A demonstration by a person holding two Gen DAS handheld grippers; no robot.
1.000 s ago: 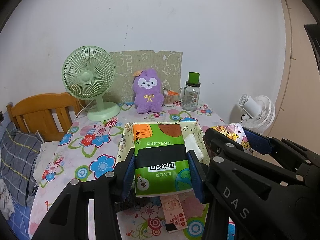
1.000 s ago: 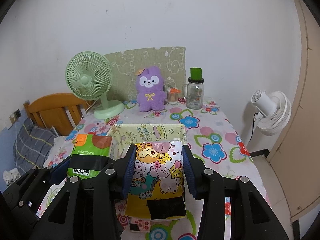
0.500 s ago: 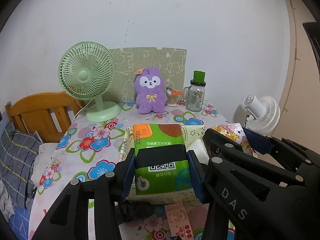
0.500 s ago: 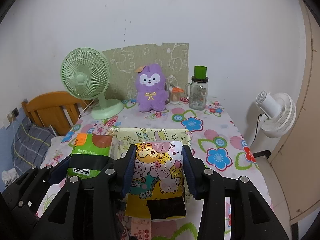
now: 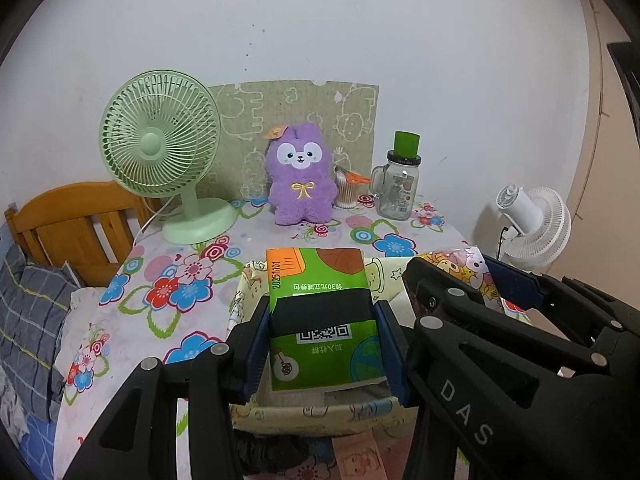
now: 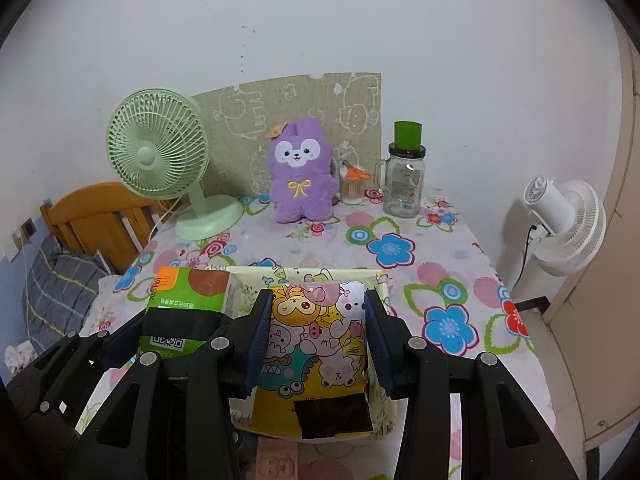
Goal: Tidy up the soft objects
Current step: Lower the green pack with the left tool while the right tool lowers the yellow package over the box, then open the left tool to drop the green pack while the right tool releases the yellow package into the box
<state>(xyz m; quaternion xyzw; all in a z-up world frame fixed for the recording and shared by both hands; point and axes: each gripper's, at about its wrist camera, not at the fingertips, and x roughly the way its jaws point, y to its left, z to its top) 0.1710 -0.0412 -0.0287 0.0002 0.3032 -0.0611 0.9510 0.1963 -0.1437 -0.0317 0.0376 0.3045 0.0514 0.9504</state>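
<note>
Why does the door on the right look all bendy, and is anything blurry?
Left wrist view: the fisheye lens curves the door frame near the edge; the green tissue pack looks sharp. Right wrist view: same bending at the edges, even room light, glare on the cartoon tissue pack.

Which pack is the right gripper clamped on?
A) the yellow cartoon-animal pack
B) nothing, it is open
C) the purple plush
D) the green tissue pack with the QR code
A: in the right wrist view the right gripper presses both sides of the yellow cartoon-animal pack, while the green tissue pack sits in the left gripper.
</note>
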